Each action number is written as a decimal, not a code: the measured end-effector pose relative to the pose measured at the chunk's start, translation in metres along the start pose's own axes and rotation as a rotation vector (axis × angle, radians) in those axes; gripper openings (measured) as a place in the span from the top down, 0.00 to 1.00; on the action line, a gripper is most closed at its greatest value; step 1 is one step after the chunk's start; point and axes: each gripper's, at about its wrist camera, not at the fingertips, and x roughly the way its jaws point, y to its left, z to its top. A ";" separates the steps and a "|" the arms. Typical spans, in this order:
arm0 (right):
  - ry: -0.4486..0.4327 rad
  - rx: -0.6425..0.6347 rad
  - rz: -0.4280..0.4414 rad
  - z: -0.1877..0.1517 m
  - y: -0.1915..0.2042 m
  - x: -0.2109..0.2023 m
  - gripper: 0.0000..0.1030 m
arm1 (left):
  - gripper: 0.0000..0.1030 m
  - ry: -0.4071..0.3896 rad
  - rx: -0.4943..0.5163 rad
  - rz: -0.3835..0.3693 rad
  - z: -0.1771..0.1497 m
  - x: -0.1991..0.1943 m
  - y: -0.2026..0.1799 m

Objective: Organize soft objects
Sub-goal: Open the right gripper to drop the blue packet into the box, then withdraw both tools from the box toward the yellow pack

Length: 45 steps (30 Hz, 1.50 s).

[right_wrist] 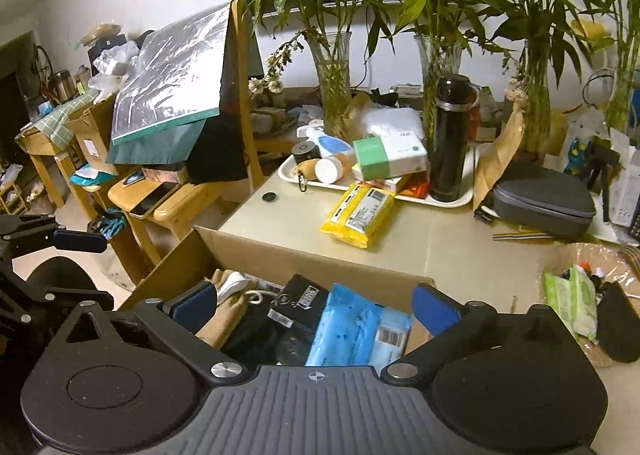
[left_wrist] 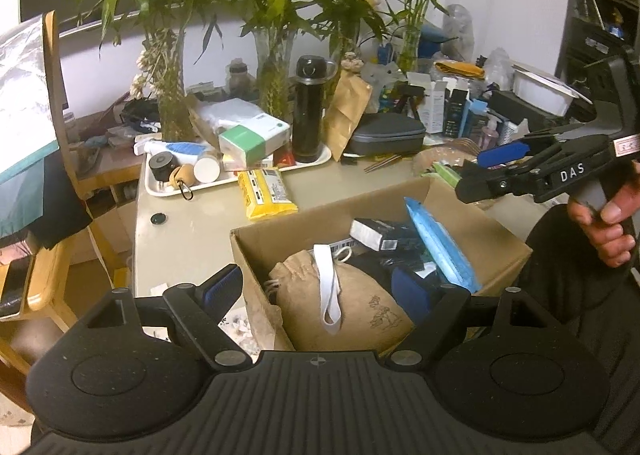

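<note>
On the beige table [left_wrist: 192, 223] sits an open cardboard box [left_wrist: 472, 215], near the table's front edge. Both grippers hover over it.

Left gripper [left_wrist: 320, 287]: fingers spread wide, blue pads apart, nothing between them. Left pad hangs outside the box's left wall, right pad over the box interior. Directly below is a tan drawstring pouch [left_wrist: 360, 307] lying in the box, with a white strap [left_wrist: 330, 287] draped across it.

Right gripper [right_wrist: 316, 305]: fingers likewise spread, holding nothing, poised above the box's near side. In the left wrist view its handle is gripped by the right hand [left_wrist: 604, 227], up and to the right of the box.

Box contents, besides the pouch: a blue soft pack [right_wrist: 344, 331] with a barcode label, leaning against the right wall; a small dark carton [left_wrist: 384, 235] toward the back; dark items underneath, not identifiable.

Outside the box: a yellow wipes pack [right_wrist: 360, 215] lies flat on the table just behind it, touching the edge of a white tray [right_wrist: 456, 201]. Tray carries a black thermos [right_wrist: 450, 143] upright and a green-and-white tissue pack [right_wrist: 390, 159]. A grey zip case [right_wrist: 544, 203] rests to the right of the tray. A green wipes pack [right_wrist: 568, 295] lies in a clear-lined basket at the far right, well apart from the box.
</note>
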 end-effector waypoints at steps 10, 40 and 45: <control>-0.012 -0.020 -0.097 -0.002 -0.011 0.001 0.00 | 0.20 0.013 -0.005 0.028 0.006 0.006 0.003; -0.027 0.013 -0.124 0.013 -0.041 0.020 0.00 | 0.20 -0.008 -0.071 0.135 0.030 0.032 0.036; -0.023 0.032 -0.121 0.018 -0.057 0.031 0.00 | 0.20 -0.008 -0.068 0.138 0.035 0.042 0.045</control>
